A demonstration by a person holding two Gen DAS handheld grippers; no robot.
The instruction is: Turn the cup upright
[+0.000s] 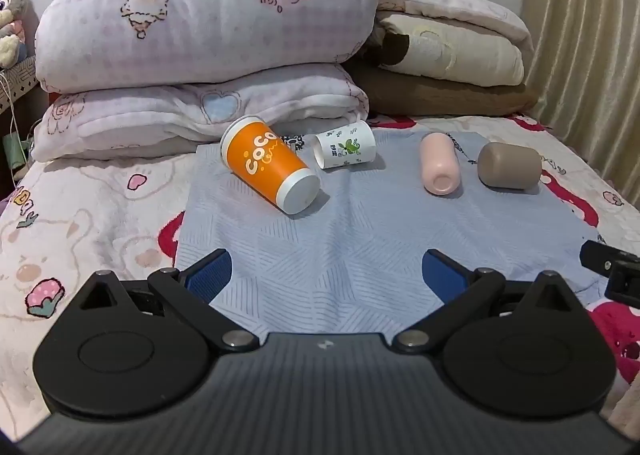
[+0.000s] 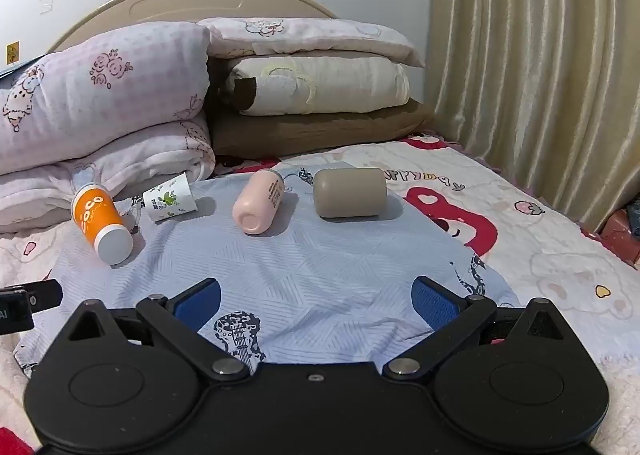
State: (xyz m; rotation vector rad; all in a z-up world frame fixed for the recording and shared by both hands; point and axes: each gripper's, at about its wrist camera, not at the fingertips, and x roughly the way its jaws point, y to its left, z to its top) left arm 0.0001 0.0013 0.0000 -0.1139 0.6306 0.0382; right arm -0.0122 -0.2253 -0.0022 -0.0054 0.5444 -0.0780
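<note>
My left gripper (image 1: 326, 273) and right gripper (image 2: 316, 303): both spread wide, holding nothing, above the blue cloth (image 1: 360, 231). Orange cup (image 1: 269, 168) lies on its side on the cloth's far left.

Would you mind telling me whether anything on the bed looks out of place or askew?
All four cups lie tipped on their sides on the blue cloth: the orange cup, white leaf-print cup, pink cup and taupe cup. Nothing looks spilled.
</note>
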